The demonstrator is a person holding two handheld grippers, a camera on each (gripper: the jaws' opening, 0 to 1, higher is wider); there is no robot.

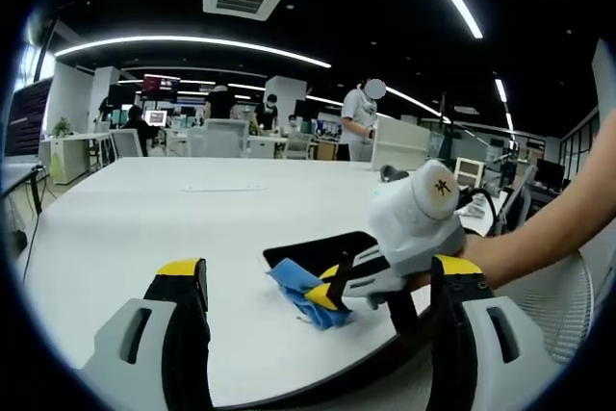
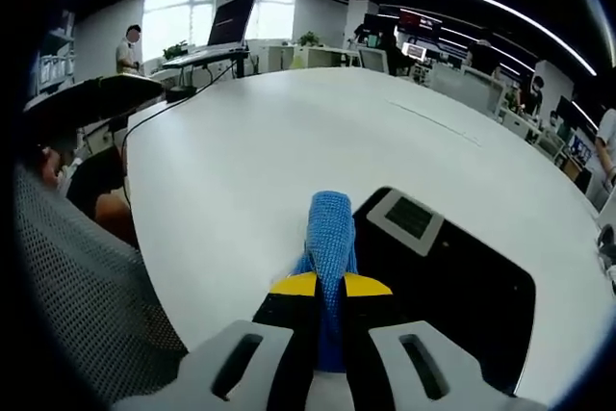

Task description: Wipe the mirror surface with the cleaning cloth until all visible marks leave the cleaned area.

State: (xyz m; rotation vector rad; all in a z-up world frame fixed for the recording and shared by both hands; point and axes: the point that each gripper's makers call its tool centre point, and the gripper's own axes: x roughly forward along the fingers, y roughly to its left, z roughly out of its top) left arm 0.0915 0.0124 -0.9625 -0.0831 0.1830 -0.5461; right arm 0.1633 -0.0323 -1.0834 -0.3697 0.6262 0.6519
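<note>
Blue knit cloth [image 2: 330, 228] bunched in right gripper [image 2: 330, 286], over dark mirror [image 2: 452, 286]

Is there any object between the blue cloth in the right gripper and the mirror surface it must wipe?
Nothing visible does. The right gripper grips the blue cloth at the mirror edge.

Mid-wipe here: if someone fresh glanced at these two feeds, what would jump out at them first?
First, the blue cleaning cloth, pinched in the right gripper and resting at the edge of the dark mirror on the white table. Next, in the left gripper view, the left gripper stands open over the table while the right one works just ahead.
</note>
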